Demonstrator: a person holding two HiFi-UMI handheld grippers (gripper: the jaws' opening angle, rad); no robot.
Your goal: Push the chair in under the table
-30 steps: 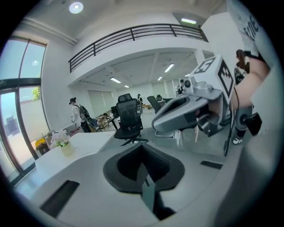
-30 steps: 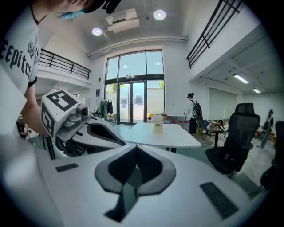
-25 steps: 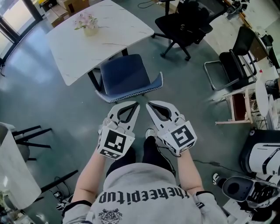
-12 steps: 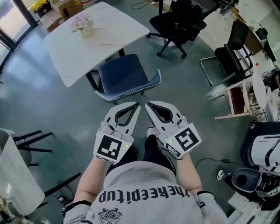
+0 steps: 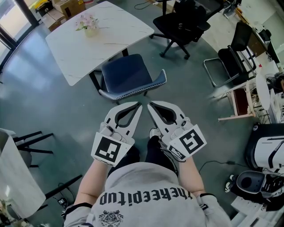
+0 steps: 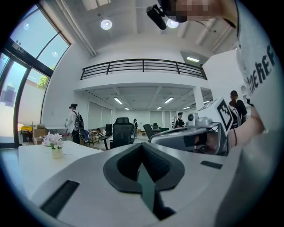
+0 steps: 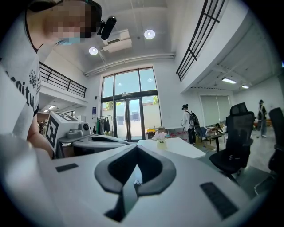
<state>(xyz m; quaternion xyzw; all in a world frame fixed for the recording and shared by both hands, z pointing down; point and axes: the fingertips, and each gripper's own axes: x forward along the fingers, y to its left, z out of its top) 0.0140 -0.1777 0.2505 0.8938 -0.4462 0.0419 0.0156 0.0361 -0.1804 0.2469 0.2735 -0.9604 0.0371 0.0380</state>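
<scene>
A small vase (image 5: 90, 30) holding pale pink flowers (image 5: 87, 21) stands on a white table (image 5: 111, 40), near its far left corner. Cardboard boxes (image 5: 66, 6) sit on the floor beyond the table; their contents cannot be made out.

The chair (image 5: 128, 76), with a blue seat, stands at the table's near edge. Only the far end of its seat reaches the tabletop; most of the seat and the curved backrest stick out towards the person. A black office chair (image 5: 184, 24) stands to the right, well apart from the table.

The person stands facing the chair, bare forearms reaching forward, one gripper in each hand. The left gripper (image 5: 138, 105) and right gripper (image 5: 150, 104) lie side by side, held level, tips angled inward until they nearly meet. They point at the chair's backrest, with a strip of floor between tips and backrest, so neither touches it.

Both gripper views show the jaws pressed fully together with nothing between them. The marker cubes face upward.
</scene>
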